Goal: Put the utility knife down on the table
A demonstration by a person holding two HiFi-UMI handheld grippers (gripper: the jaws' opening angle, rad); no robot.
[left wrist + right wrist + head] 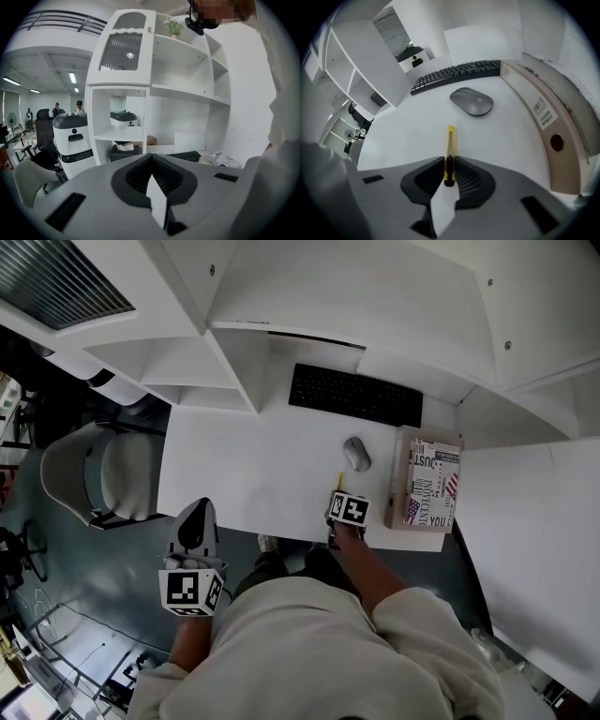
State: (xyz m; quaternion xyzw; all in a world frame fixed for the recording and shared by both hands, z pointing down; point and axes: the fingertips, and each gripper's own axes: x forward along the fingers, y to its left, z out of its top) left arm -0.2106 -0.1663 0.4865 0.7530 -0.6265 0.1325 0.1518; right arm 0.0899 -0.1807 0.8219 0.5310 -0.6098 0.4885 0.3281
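Observation:
A slim yellow utility knife (pixel 450 143) sticks out forward from my right gripper (pixel 449 160), whose dark pads are shut on its black rear end. Its tip points toward the mouse, low over the white table (pixel 408 136); I cannot tell whether it touches. In the head view the right gripper (pixel 336 512) is at the table's near edge, with the knife's yellow tip (pixel 338 480) showing just beyond it. My left gripper (pixel 199 514) hangs off the table's left front corner, over the floor. In its own view, the left gripper (pixel 151 157) has its jaws shut on nothing.
A grey mouse (pixel 356 454) lies just beyond the knife, a black keyboard (pixel 354 395) behind it. A printed box (pixel 427 488) lies along the table's right edge. White shelves (pixel 187 371) stand on the left, a grey chair (pixel 94 474) beside the table.

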